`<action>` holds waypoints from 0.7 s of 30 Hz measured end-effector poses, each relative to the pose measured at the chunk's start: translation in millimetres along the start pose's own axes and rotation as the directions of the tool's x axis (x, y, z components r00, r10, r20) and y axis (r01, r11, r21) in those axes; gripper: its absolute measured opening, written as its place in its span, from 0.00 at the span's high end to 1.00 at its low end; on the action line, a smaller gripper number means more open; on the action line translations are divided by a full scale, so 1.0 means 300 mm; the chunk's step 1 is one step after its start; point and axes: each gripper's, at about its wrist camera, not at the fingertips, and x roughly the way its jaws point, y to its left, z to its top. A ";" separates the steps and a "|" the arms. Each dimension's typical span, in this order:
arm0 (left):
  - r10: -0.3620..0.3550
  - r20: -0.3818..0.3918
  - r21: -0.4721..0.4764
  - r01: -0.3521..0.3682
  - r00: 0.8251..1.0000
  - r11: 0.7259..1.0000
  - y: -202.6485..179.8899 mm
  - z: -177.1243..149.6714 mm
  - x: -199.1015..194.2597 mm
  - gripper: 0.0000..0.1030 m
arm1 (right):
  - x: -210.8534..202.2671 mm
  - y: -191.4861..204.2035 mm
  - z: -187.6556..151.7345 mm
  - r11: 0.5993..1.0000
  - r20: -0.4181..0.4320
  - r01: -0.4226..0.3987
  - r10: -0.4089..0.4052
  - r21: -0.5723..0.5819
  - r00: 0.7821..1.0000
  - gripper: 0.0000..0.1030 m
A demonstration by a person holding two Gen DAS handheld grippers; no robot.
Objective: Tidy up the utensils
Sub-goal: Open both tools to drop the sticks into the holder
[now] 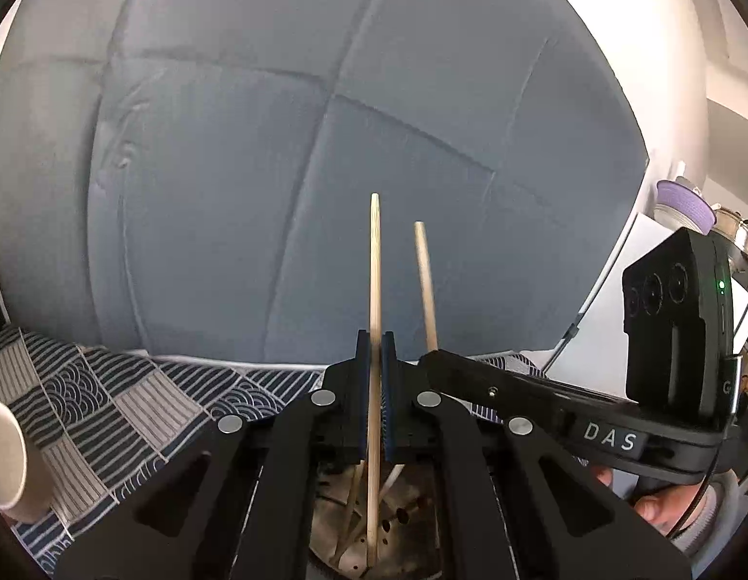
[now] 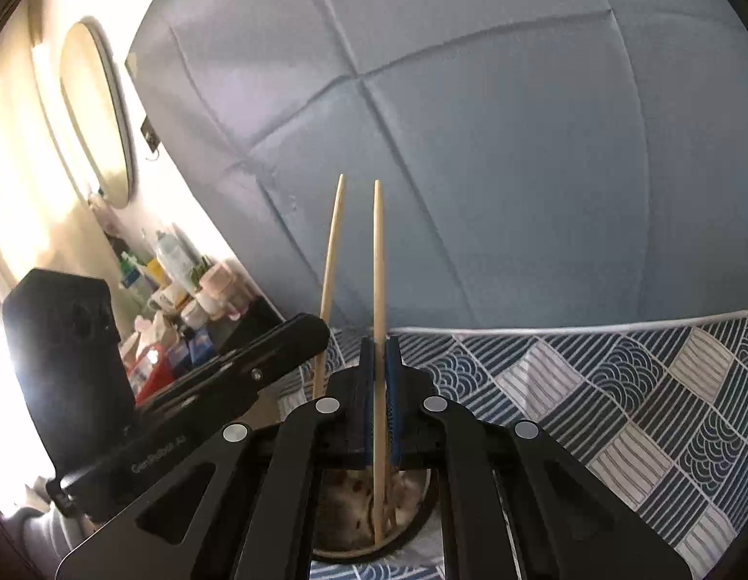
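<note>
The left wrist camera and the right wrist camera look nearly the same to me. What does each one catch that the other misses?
Only the left view shows a pale cup at its left edge, a purple-lidded jar on the far right, and the person's fingers.

Only the right view shows an oval mirror and a cluttered shelf of bottles.

Both show a gripper shut on an upright chopstick, left gripper and right gripper, the other gripper's chopstick beside it, a utensil holder below, the patterned cloth and the blue quilted backdrop.
</note>
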 end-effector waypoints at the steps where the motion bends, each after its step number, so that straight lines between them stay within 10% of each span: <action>1: 0.005 -0.004 -0.001 -0.005 1.000 1.000 0.001 -0.005 -0.002 0.96 | -0.005 -0.001 -0.006 1.000 0.001 0.004 -0.004 0.000 1.000 0.95; 15: 0.027 0.020 0.030 -0.027 0.999 0.999 -0.012 0.020 -0.110 0.95 | -0.092 -0.008 -0.022 1.000 0.006 0.024 -0.024 0.015 1.000 0.92; 21: 0.085 0.005 0.026 -0.085 0.996 0.996 -0.002 0.028 -0.167 0.73 | -0.130 0.006 -0.022 0.998 0.025 0.058 -0.058 -0.005 0.998 0.77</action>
